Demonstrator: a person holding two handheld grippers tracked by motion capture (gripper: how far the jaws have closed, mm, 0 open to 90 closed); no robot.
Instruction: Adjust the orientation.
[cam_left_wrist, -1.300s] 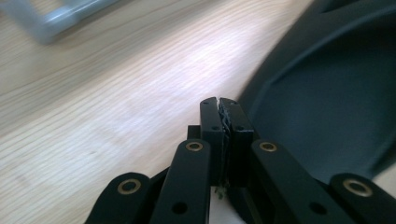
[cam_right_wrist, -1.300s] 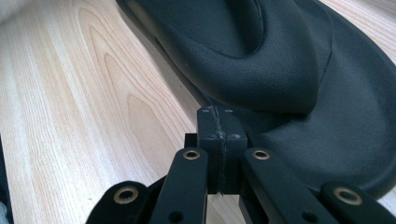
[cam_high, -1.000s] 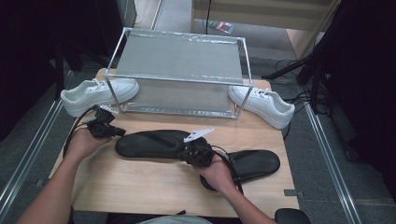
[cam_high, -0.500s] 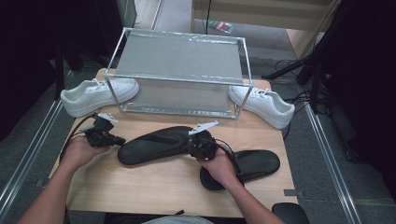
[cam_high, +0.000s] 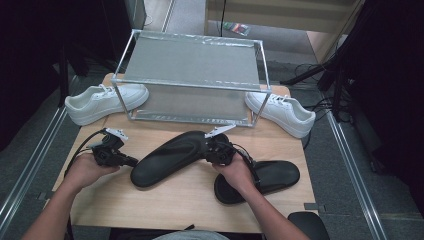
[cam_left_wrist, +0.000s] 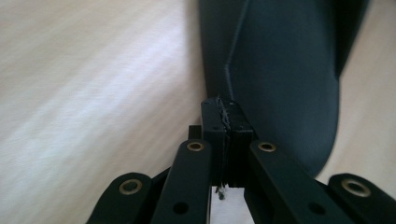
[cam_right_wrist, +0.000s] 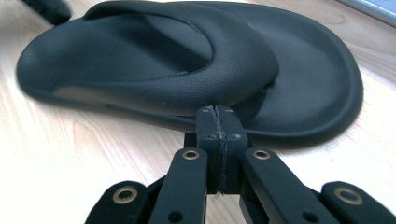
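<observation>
A black slipper (cam_high: 170, 157) lies slanted across the middle of the wooden table (cam_high: 165, 205), its far end toward the right. My left gripper (cam_high: 131, 161) is shut with nothing between its jaws, its tips against the slipper's near-left end. In the left gripper view the closed tips (cam_left_wrist: 225, 109) meet the slipper's edge (cam_left_wrist: 289, 70). My right gripper (cam_high: 207, 150) is also shut and empty, at the slipper's far-right end. In the right gripper view its tips (cam_right_wrist: 218, 116) sit at the strap of the slipper (cam_right_wrist: 187, 70). A second black slipper (cam_high: 270, 177) lies to the right, partly under the right hand.
A metal-framed rack (cam_high: 192, 75) with a grey shelf stands at the back of the table. One white sneaker (cam_high: 105, 100) sits at its left, another white sneaker (cam_high: 282, 112) at its right. Cables trail from both grippers. Floor rails run along both sides.
The slipper has swung from lying level to slanted, right end farther away. My left hand moved nearer the person, and my right hand moved a little up and right.
</observation>
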